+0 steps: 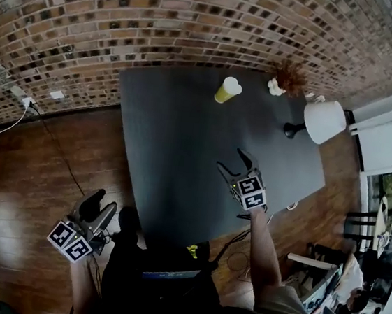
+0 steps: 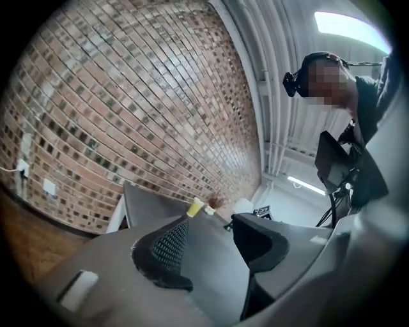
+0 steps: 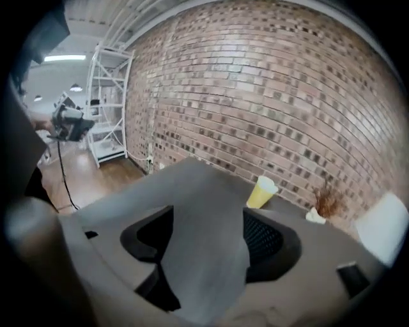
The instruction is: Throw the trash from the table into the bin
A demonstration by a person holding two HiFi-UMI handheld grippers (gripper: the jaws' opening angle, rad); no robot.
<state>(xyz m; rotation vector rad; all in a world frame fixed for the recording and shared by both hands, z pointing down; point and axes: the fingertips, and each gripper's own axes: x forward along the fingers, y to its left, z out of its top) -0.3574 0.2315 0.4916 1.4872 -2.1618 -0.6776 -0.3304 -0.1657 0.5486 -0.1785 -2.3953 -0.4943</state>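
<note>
A yellow cup with a white lid [image 1: 227,89] stands tilted near the far edge of the dark grey table [image 1: 172,178]. My right gripper [image 1: 233,162] hangs over the table's middle right, well short of the cup, its jaws open and empty. The right gripper view shows the cup [image 3: 261,192] ahead, just above the right finger, with bare tabletop between the jaws of the gripper [image 3: 208,239]. My left gripper [image 1: 100,207] is off the table's near left corner, above the wooden floor, open with nothing in it. In its own view the gripper [image 2: 211,239] points along the table toward the distant cup [image 2: 193,207].
A white lamp [image 1: 323,121] and a dried plant in a small white vase [image 1: 286,78] stand at the table's far right. A brick wall with sockets [image 1: 55,94] and a cable runs behind. A white shelf rack [image 3: 108,105] stands at the left. Chairs crowd the right side.
</note>
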